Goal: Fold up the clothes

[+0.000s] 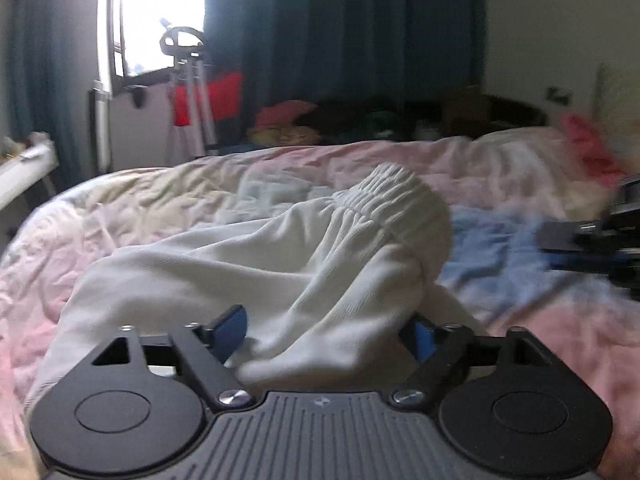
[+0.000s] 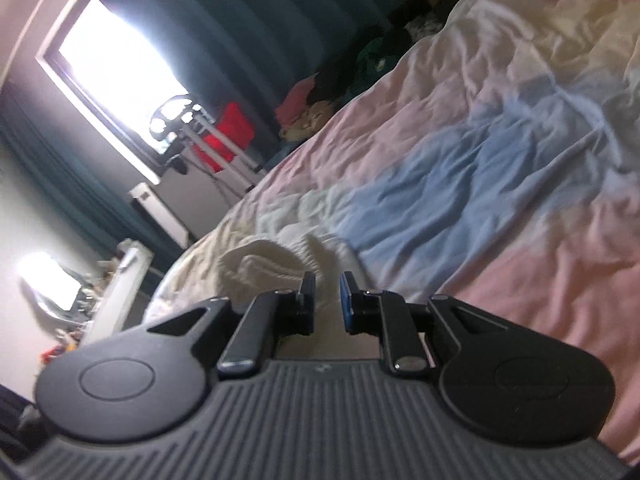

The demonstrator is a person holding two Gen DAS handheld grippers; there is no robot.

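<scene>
- Across the bed [image 1: 140, 200], a quilt of pink, blue and cream patches carries one pale garment, white trousers [image 1: 248, 256], lying rumpled near the edge closest to both cameras.
- Lengthwise, the trousers run away from the left gripper [image 1: 326, 330]: the gathered elastic waistband [image 1: 384, 192] is at the far end and stands up in a hump, while the loose lower cloth spills toward the camera and right in between the fingers.
- On the left side, the jaws stand wide apart, with a fold of white cloth lying between them but neither blue pad [image 1: 234, 326] pressing on it, so nothing is held there yet.
- Toward the right of the left wrist view, the right gripper [image 2: 326, 300] shows as a dark blur, off to the side of the waistband.
- Seen from its own camera, the right jaws are nearly together with a narrow strip of white cloth in the gap; whether they truly pinch it cannot be told.
- Judging by this, the left gripper is the nearer one to the trouser legs, and closing there would secure the near end for a fold toward the waistband.
</scene>
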